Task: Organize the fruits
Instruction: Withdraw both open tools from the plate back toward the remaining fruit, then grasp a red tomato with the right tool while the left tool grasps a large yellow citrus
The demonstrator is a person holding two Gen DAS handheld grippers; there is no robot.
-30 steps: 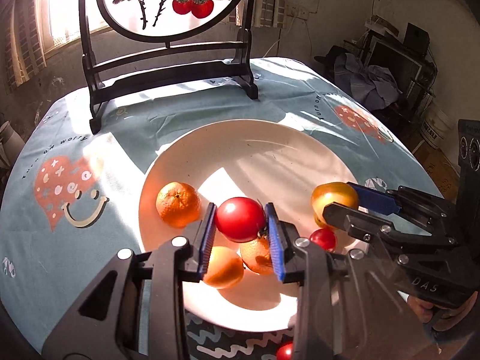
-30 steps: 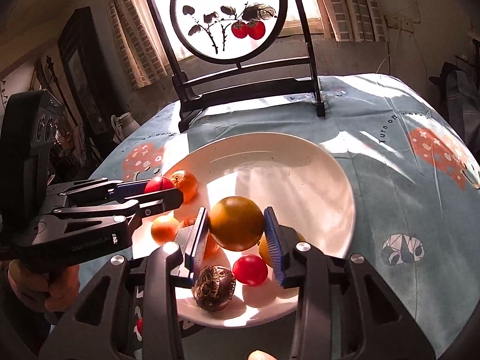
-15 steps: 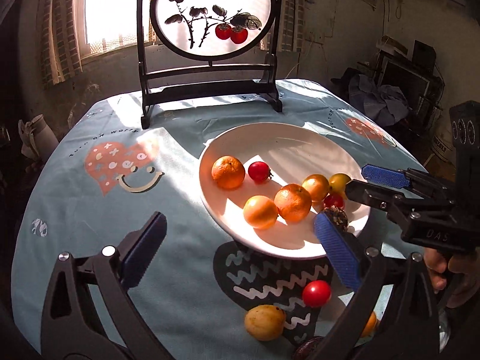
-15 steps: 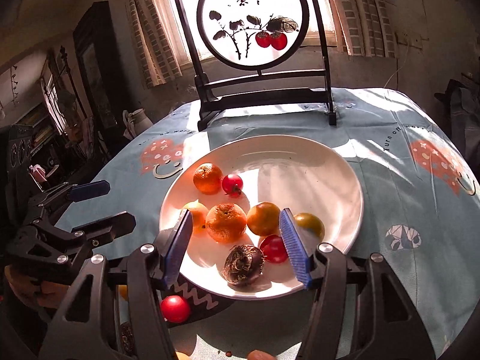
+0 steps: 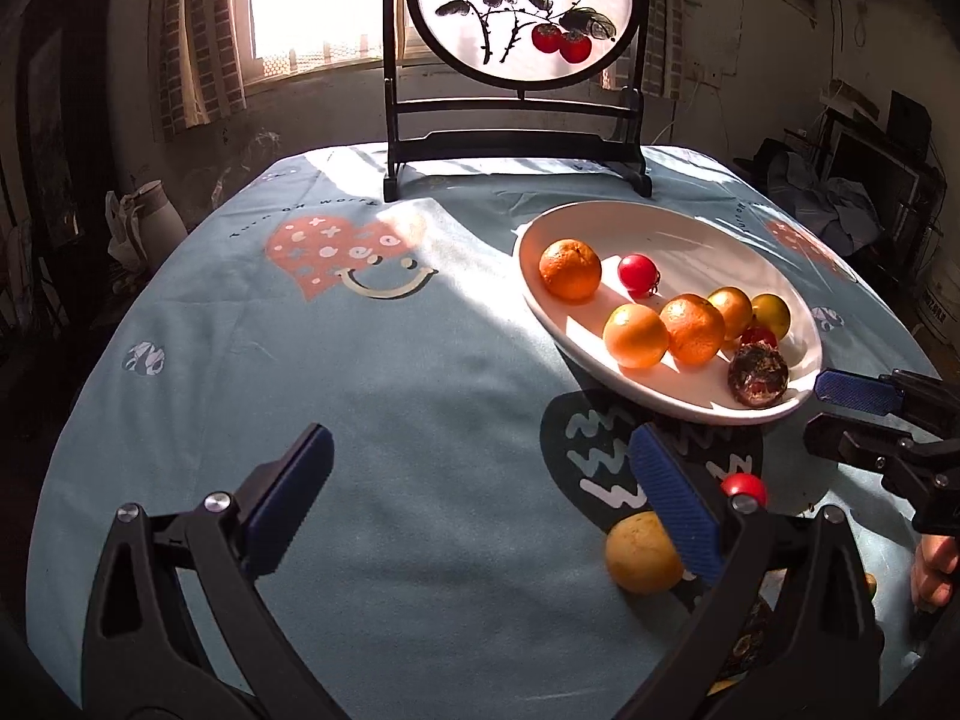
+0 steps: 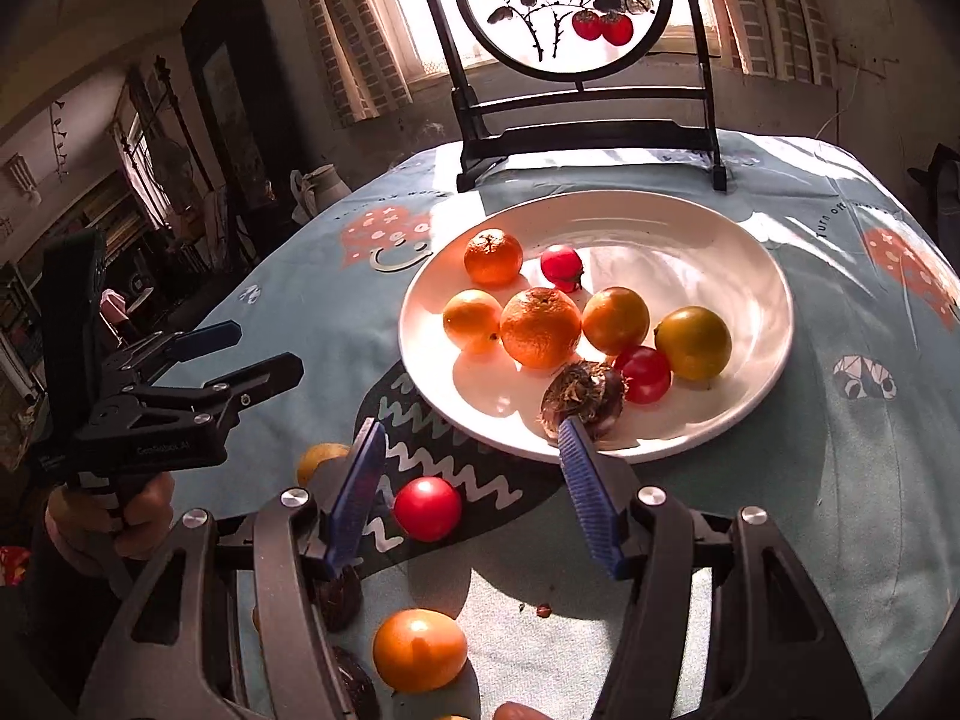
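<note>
- Left gripper (image 5: 480, 498) spread wide, empty, above the tablecloth (image 5: 384, 360).
- Right gripper (image 6: 474, 492) wide, empty, over a red tomato (image 6: 427, 507).
- White plate (image 6: 708, 240) holds oranges (image 6: 540, 327); one dark fruit (image 6: 585, 399), possibly passionfruit.

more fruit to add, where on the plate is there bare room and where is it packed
The white plate is bare across its far half, toward the screen stand, and along its right rim past the yellow-green fruit. The near-left part is packed: big orange, red tomato and dark fruit crowd together. Both hand-held grippers are open, holding nothing.
</note>
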